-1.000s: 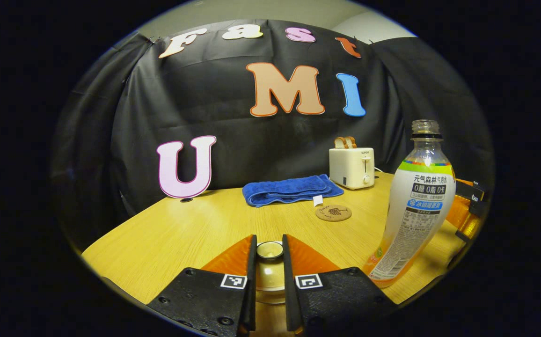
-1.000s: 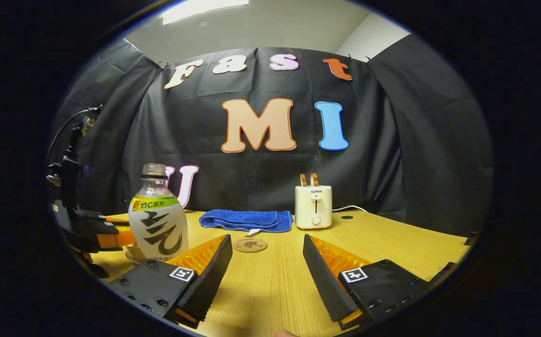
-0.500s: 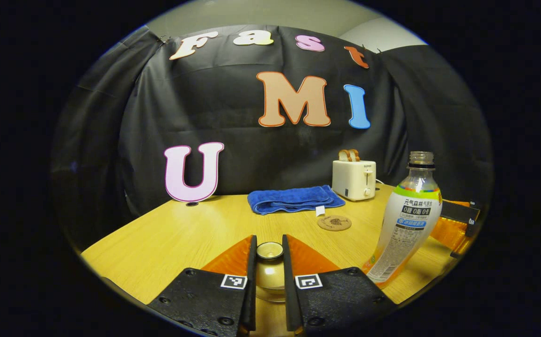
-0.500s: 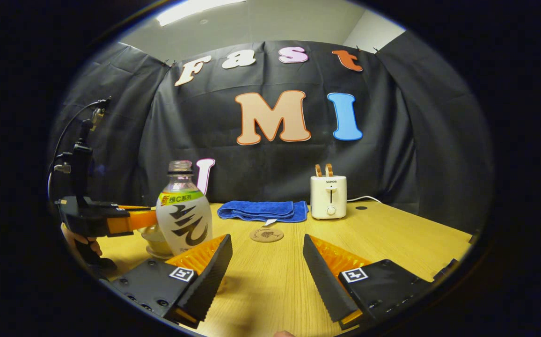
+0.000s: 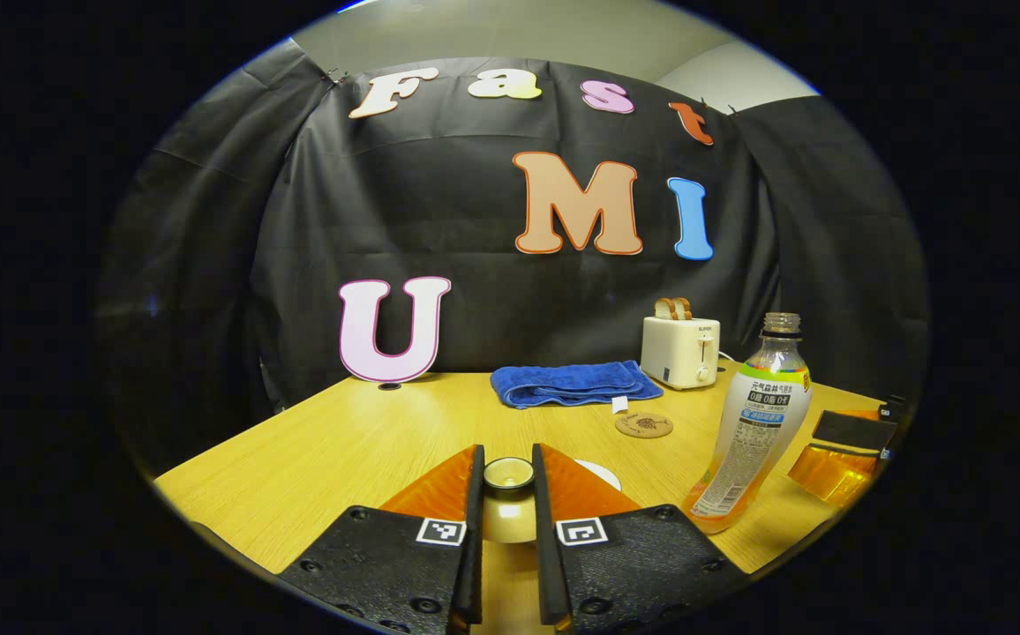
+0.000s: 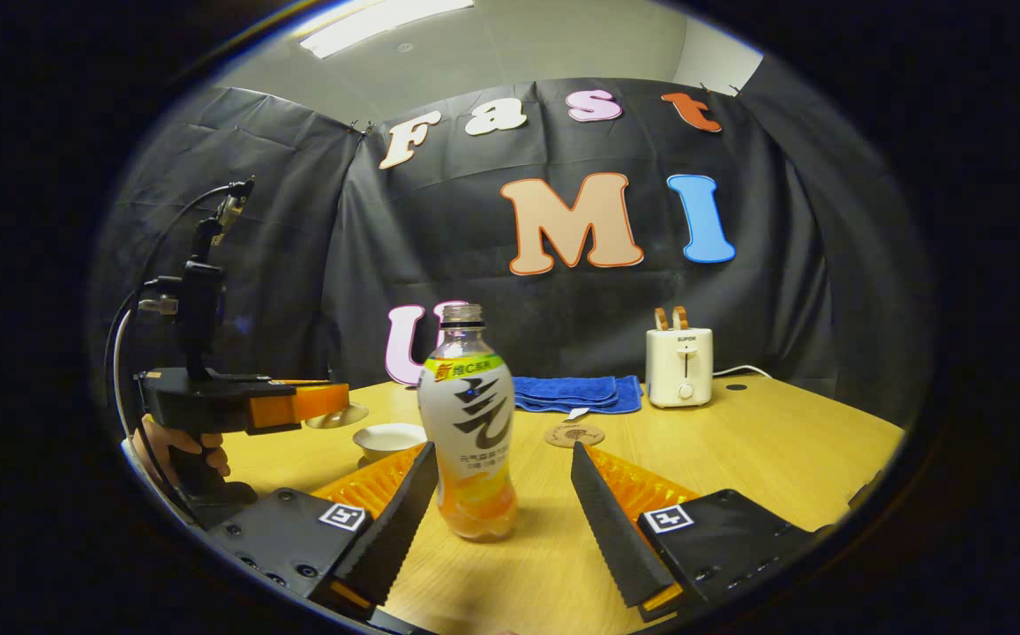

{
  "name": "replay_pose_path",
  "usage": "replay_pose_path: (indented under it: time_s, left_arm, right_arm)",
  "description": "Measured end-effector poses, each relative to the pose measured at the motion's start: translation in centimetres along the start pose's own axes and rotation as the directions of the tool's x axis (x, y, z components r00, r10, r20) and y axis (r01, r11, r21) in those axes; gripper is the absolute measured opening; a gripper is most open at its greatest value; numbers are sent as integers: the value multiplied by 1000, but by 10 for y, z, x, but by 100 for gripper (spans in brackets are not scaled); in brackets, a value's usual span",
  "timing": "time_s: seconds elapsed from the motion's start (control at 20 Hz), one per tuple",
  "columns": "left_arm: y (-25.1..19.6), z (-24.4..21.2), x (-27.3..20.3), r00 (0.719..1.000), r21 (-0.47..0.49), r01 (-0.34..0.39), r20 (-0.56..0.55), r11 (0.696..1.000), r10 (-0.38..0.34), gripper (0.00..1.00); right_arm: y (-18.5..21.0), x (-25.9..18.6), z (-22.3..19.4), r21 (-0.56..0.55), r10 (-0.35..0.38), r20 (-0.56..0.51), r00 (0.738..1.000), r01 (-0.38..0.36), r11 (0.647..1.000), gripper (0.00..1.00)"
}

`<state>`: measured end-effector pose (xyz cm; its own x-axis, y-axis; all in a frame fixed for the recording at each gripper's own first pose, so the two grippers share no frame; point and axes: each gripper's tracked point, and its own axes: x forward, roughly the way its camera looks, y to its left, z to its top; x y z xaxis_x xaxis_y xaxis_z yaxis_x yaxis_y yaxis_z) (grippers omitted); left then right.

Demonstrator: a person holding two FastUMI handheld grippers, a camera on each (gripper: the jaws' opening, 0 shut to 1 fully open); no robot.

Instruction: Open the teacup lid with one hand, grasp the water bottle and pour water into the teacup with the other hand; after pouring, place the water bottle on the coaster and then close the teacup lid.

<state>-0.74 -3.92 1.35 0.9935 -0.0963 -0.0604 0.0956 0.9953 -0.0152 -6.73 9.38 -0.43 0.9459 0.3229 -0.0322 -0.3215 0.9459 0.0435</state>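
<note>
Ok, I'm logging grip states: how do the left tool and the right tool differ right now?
The left tool is shut on the knob of the pale ceramic teacup lid; the right tool is open, gripping nothing. The left tool holds that lid above the table, off the white teacup; the right tool flanks the uncapped plastic water bottle, which stands on the wooden table. Both face the black back wall.

teacup [image 5: 600,473] mostly hidden, labels illegible
</note>
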Motion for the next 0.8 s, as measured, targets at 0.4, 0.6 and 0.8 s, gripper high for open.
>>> replay_pose_path:
  time_s: [0.4,0.6,0.8]
  left_arm:
    - [9,3,-5,1000,-6,-5,8,1000,5,23]
    - [16,9,-6,1000,-13,-8,21,1000,8,22]
    - [21,18,-9,999,-20,-2,44,1000,3,24]
  right_arm:
    - [25,23,-9,-36,14,-46,999,-15,999,97]
    - [28,36,-17,-60,-22,-79,997,17,998,97]
    - [24,43,-23,-88,-59,-99,993,50,995,95]
